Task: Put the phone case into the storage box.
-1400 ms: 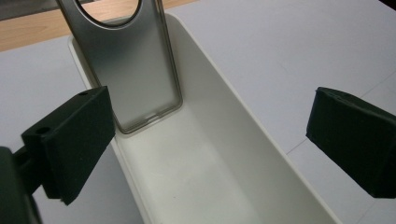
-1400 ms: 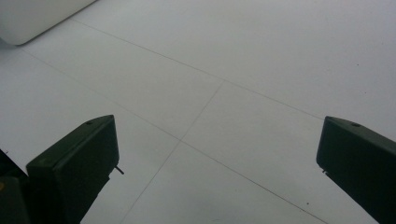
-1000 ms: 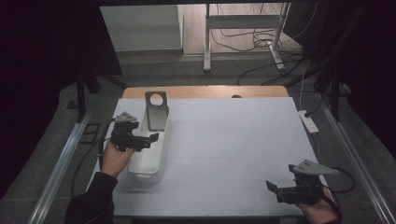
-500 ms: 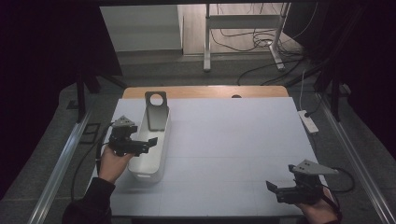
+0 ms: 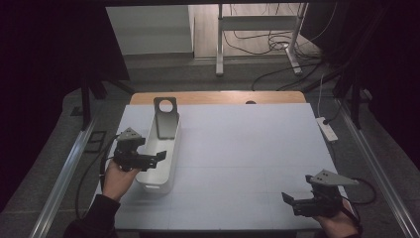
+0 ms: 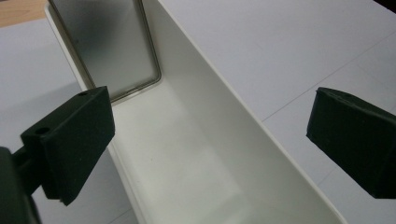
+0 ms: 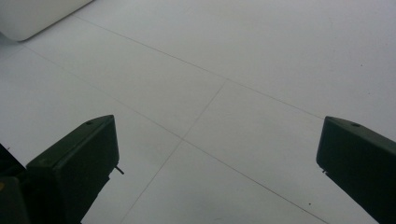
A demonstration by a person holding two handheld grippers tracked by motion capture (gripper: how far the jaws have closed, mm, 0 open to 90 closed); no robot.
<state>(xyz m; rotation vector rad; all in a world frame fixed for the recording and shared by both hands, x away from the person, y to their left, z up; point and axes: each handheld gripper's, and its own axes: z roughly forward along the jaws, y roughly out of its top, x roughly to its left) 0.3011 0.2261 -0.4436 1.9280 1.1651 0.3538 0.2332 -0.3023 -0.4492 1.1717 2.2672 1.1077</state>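
Hovering over the white bin (image 5: 159, 163) at the table's (image 5: 257, 148) left, the left gripper (image 5: 148, 159) has its jaws spread. A grey metal plate (image 5: 166, 118) leans inside the bin's far end. Near right, the right gripper (image 5: 297, 202) is spread above bare table. No writing is readable.

White bin (image 5: 161, 173), grey metal plate (image 5: 166, 119), black tools, pale grey table (image 5: 247, 148).

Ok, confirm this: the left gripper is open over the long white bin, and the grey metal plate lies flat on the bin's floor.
Not quite. The left gripper is open over the long white bin, but the grey metal plate stands leaning against the bin's far end, its holed top above the rim. The high view shows this.
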